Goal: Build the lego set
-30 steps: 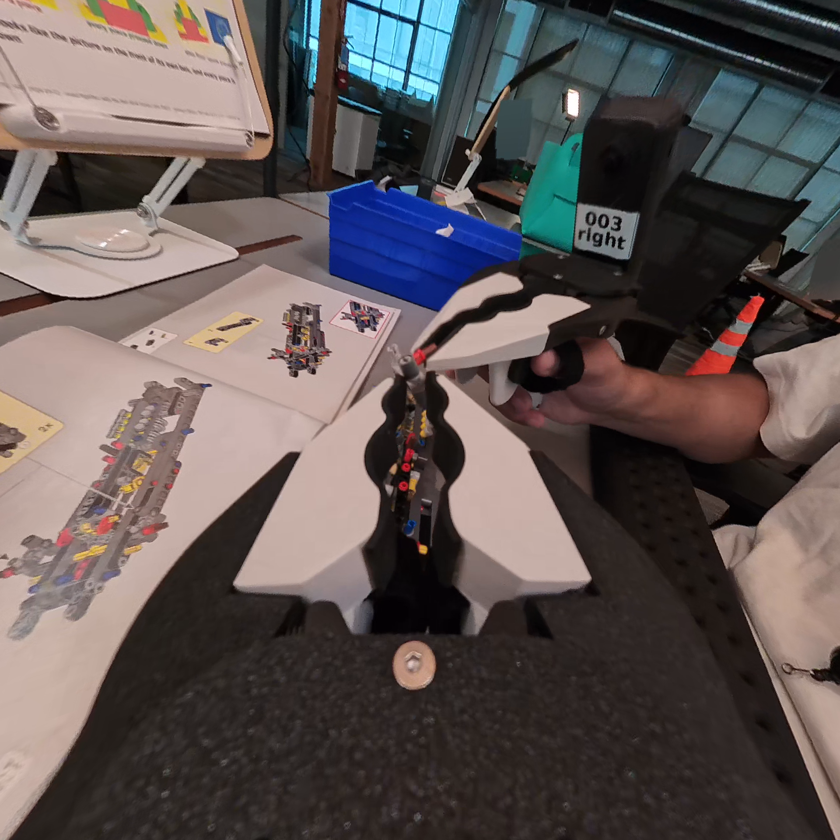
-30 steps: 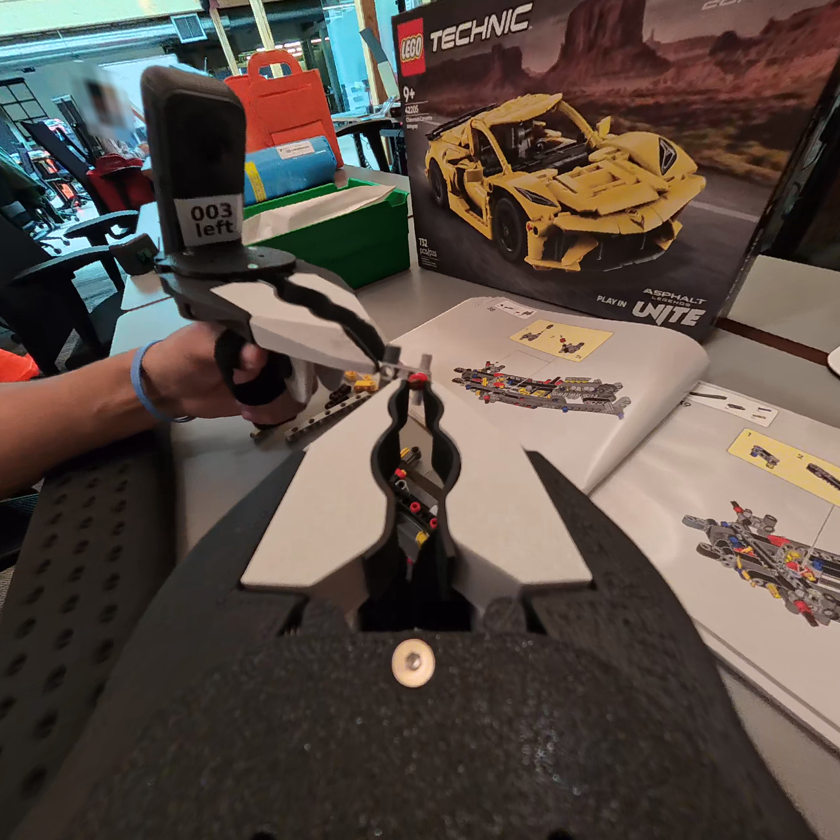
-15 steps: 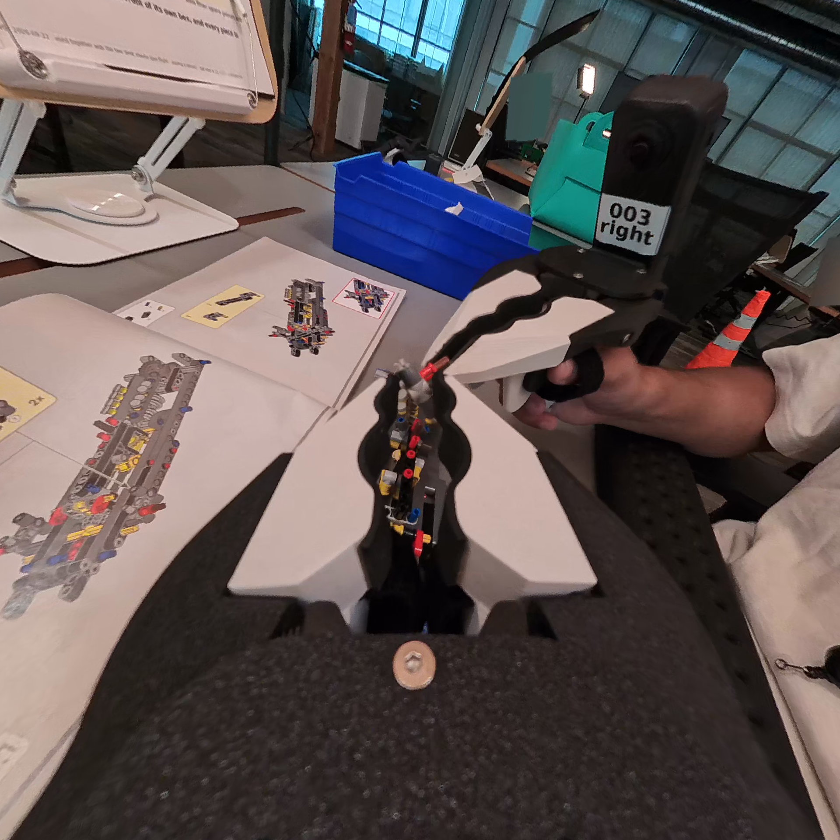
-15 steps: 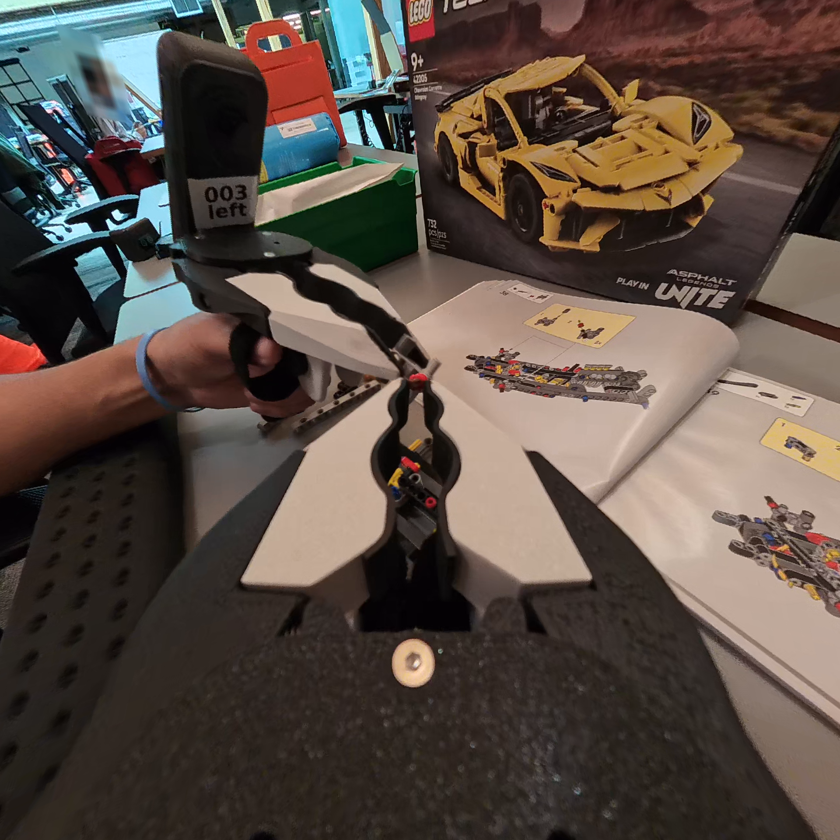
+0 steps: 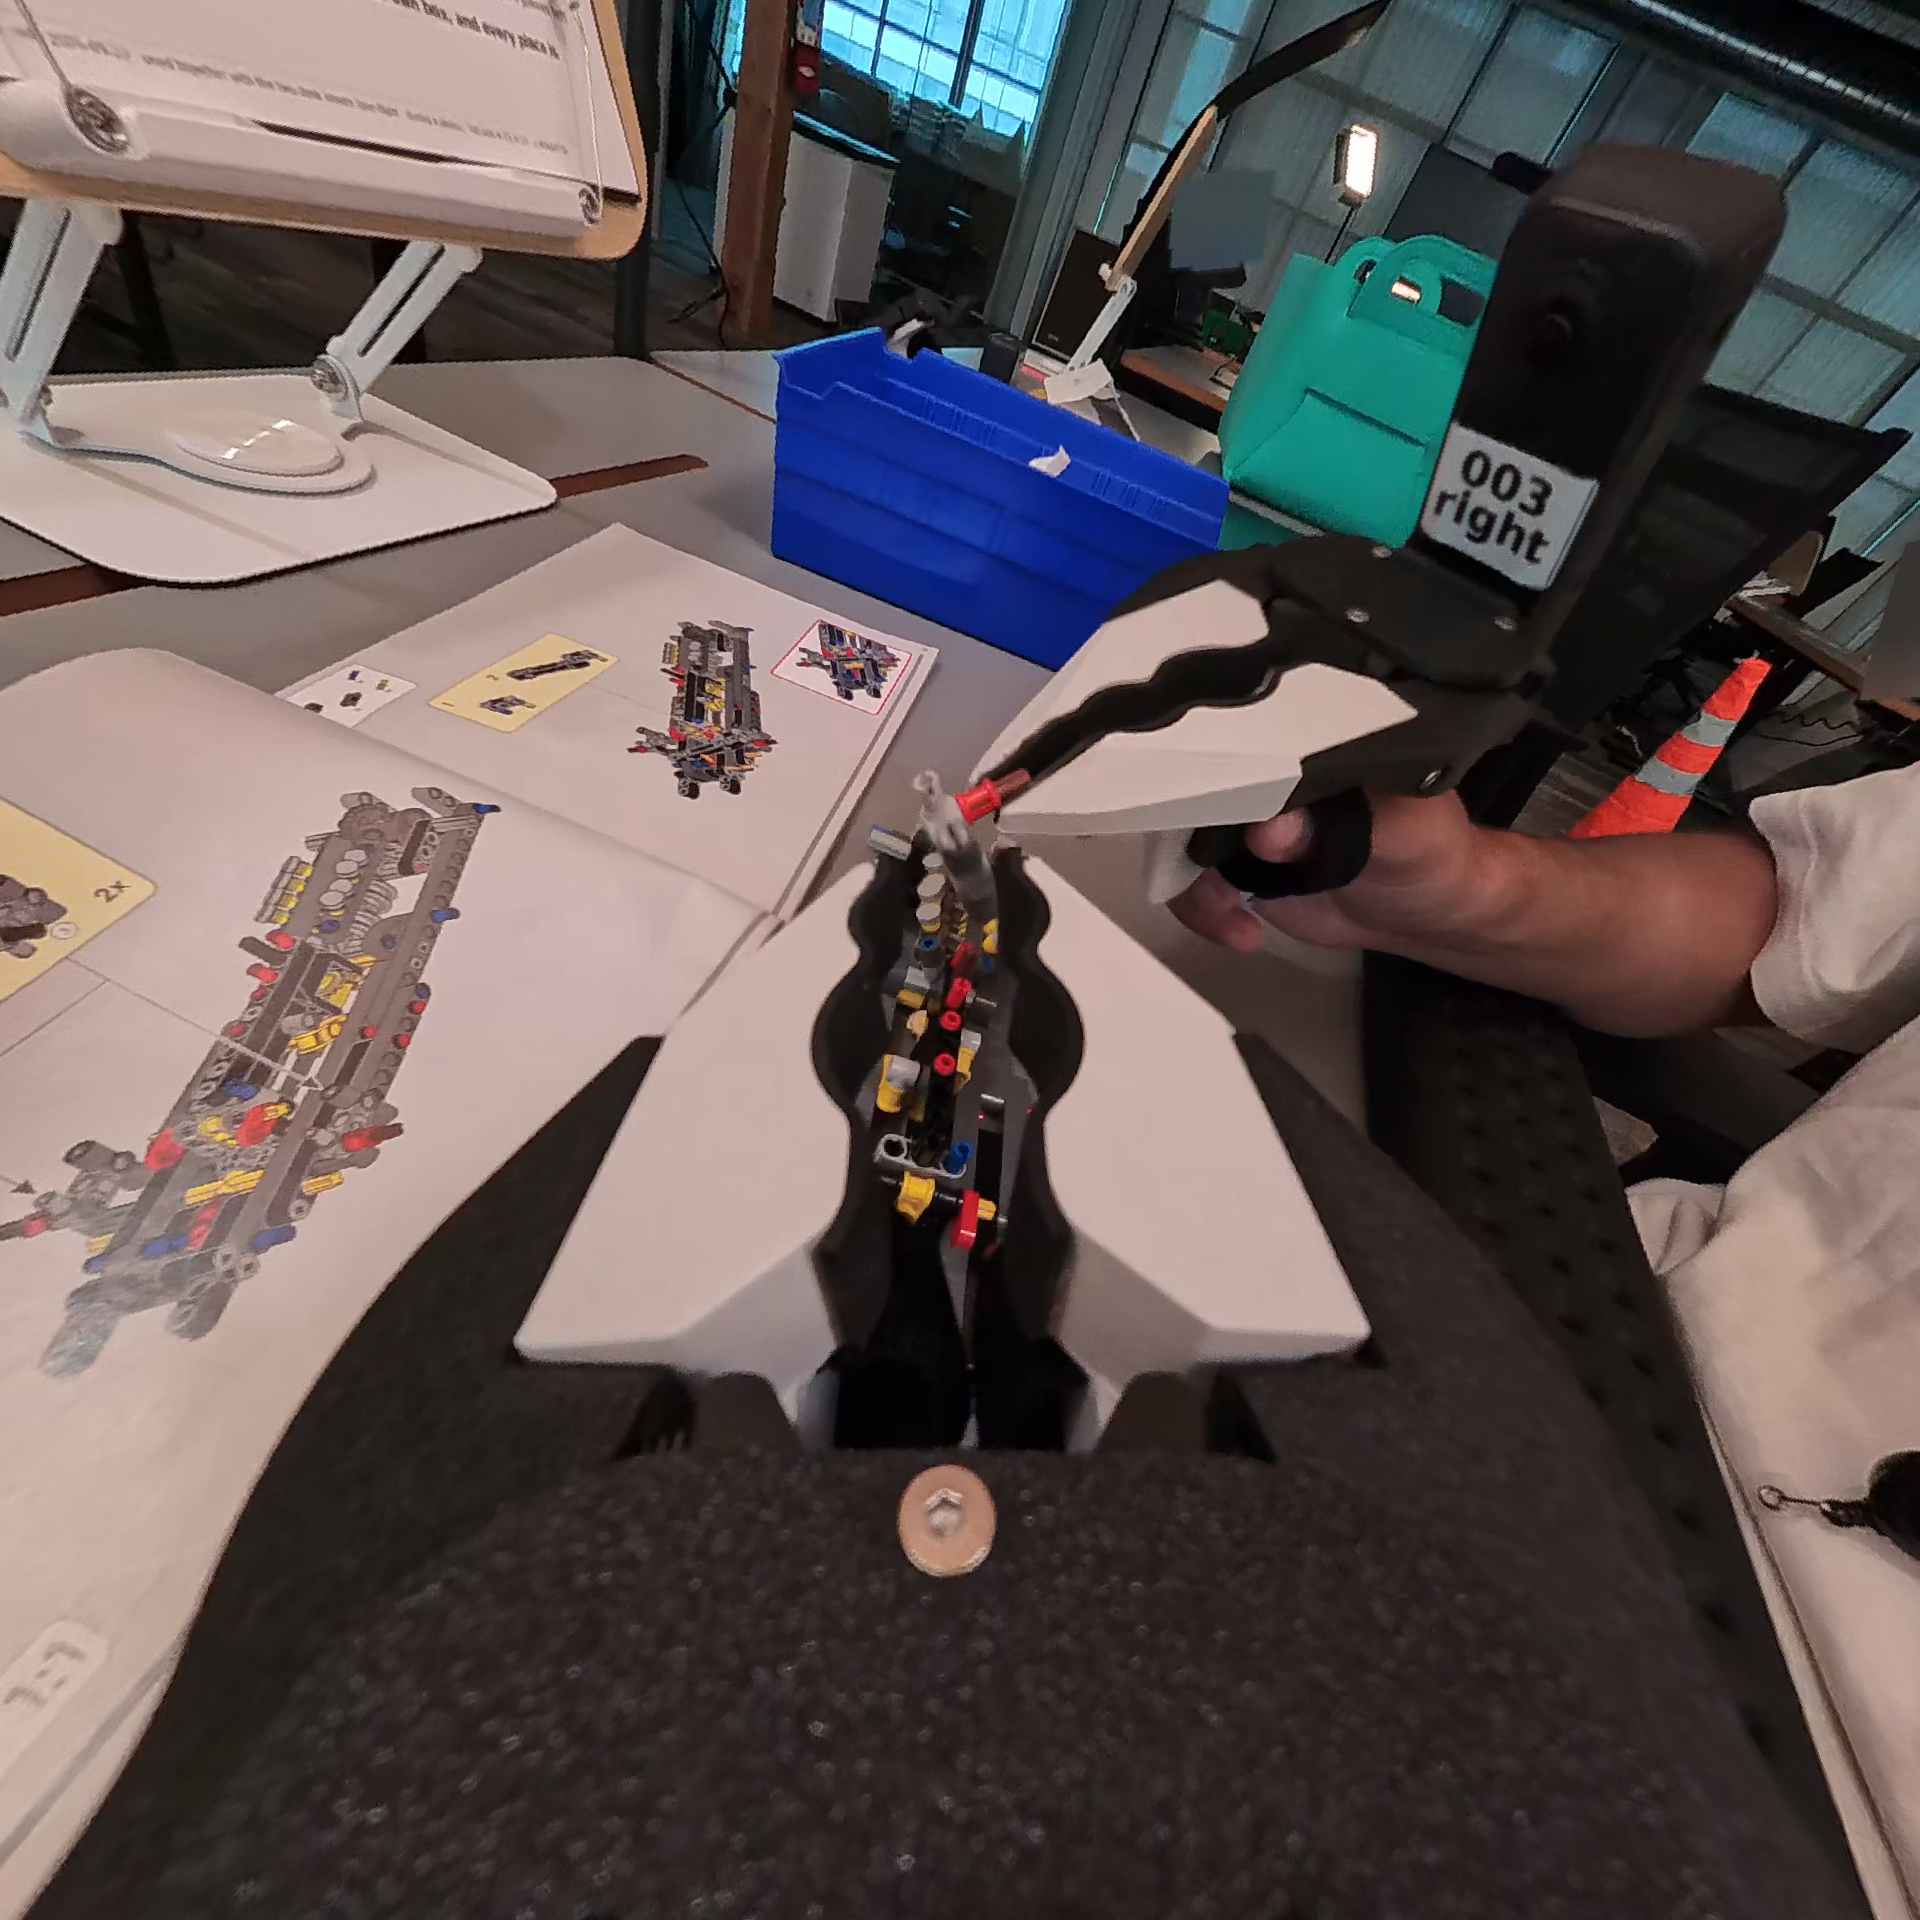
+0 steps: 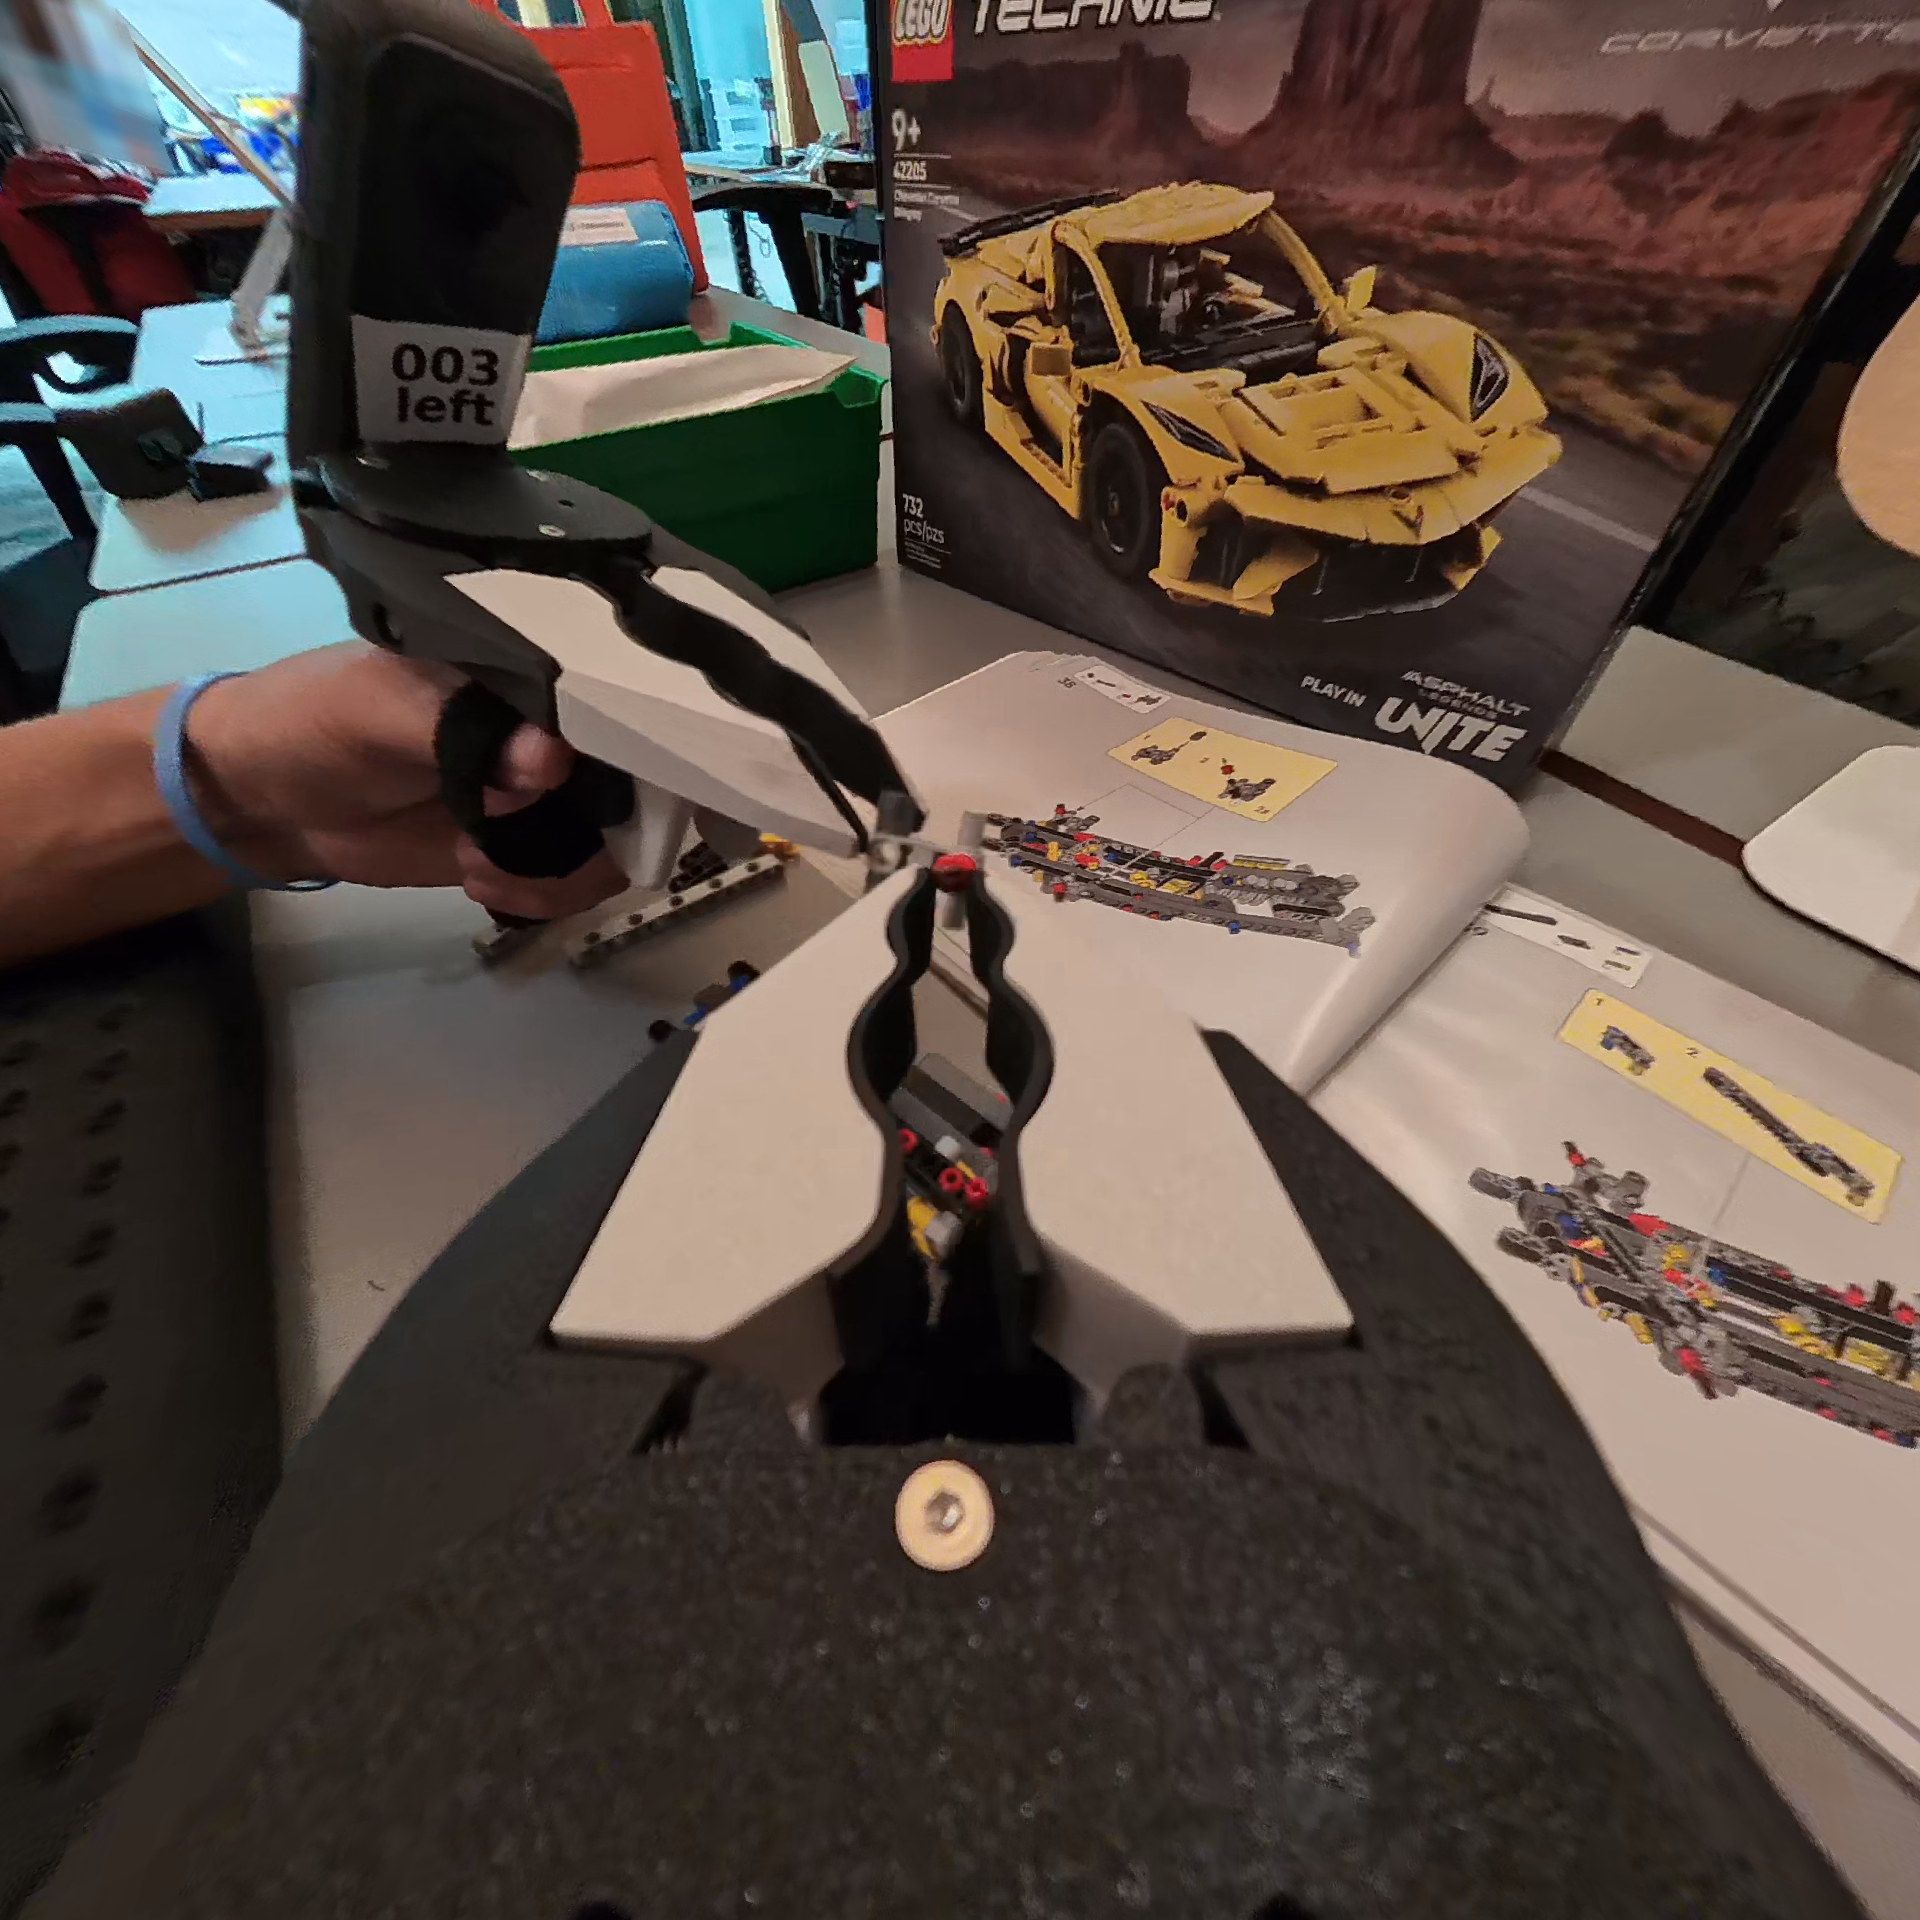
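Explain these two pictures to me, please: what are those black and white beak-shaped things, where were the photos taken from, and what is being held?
No robot arm is here. A person holds a hand tool in each hand, each with two white fingers that pinch like tongs, and each carries a camera looking forward along its fingers. One picture comes from the left gripper, the other from the right gripper, so each view also shows the other tool and the hand squeezing it.

The left gripper is shut on a small grey connector piece, with the half-built Lego chassis visible between its fingers. The right gripper pinches a red pin and brings it up to that connector.

On the grey table lie an open instruction booklet, loose grey beams, the set's box, a green bin and a blue bin.
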A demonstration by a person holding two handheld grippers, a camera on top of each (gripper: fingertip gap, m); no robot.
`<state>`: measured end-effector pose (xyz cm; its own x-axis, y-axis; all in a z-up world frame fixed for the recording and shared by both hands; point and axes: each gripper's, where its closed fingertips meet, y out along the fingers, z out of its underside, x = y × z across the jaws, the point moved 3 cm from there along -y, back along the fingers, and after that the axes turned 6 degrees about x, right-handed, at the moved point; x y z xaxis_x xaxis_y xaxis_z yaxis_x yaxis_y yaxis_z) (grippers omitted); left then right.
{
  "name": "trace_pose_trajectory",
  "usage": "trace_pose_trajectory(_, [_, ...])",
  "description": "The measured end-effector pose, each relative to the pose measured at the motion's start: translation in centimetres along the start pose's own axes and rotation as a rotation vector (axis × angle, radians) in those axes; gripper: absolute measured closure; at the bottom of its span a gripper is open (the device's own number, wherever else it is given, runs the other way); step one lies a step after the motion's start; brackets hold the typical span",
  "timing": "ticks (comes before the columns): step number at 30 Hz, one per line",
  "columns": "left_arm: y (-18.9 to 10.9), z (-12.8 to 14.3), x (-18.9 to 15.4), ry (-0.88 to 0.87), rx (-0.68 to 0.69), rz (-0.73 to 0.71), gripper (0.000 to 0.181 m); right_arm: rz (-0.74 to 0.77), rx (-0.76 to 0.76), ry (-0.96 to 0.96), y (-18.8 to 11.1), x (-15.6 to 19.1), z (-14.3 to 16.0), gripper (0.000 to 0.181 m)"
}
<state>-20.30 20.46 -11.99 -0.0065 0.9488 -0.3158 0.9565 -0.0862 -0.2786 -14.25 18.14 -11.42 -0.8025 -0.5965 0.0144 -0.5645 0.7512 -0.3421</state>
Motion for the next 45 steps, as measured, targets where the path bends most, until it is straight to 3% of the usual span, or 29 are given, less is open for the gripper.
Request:
trace_pose_trajectory(10, [-0.2, 0.1, -0.4, -0.085, -0.001, 0.105, 0.163, 0.051, 0.000, -0.245, -0.1, 1.4, -0.2, 0.177])
trace_pose_trajectory(23, [1.4, 1.5, -1.2, 0.087, 0.102, 0.018, 0.176, -0.115, -0.038, -0.112, -0.2, 2.7, -0.6, 0.177])
trace_pose_trajectory(37, [1.5, 1.4, -1.3, 0.098, 0.099, 0.006, 0.171, -0.107, -0.014, -0.085, 0.0, 2.2, -0.2, 0.178])
trace_pose_trajectory(45, [1.4, 1.4, -0.9, 0.128, 0.081, -0.038, 0.178, -0.092, -0.001, -0.091, 0.3, 2.3, 0.1, 0.176])
